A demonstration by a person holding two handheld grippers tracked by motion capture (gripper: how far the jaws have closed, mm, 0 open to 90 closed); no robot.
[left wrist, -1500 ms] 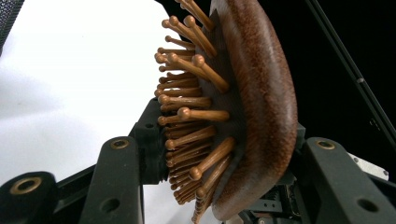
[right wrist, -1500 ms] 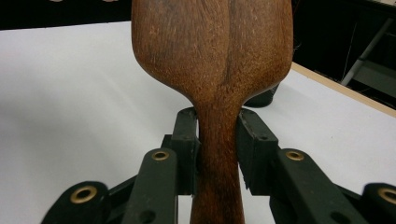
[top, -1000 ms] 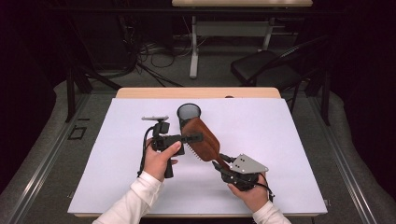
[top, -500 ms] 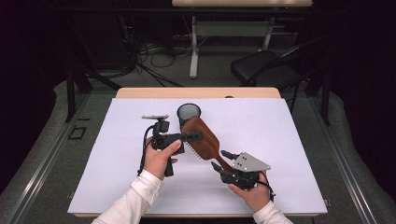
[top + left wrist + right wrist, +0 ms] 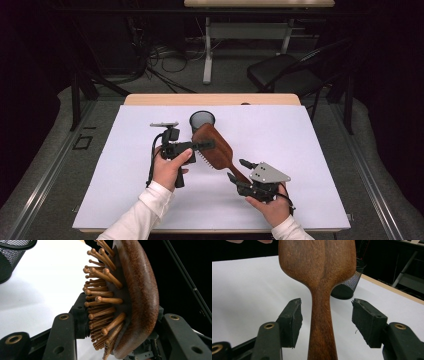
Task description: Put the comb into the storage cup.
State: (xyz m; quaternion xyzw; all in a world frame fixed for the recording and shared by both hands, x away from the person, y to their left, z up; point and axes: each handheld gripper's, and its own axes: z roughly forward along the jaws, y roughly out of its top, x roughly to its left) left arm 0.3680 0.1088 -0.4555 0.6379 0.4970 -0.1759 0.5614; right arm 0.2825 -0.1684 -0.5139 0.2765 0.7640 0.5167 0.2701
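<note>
Hairbrush (image 5: 216, 149) head sits clamped in the left gripper (image 5: 202, 145) — the right gripper's (image 5: 240, 171) jaws, just opening, flank its handle untouched.

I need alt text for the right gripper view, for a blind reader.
A wooden hairbrush handle rises between the open right claw, whose pads stand clear of it. Behind, a black mesh cup sits on the white table.

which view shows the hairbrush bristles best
The left gripper view: the hairbrush sits side-on and close, each wooden bristle and its rounded tip distinct, the head clamped in the left gripper. The high view shows a thin row of bristles under the brush head. The right gripper view shows the smooth back and handle.
</note>
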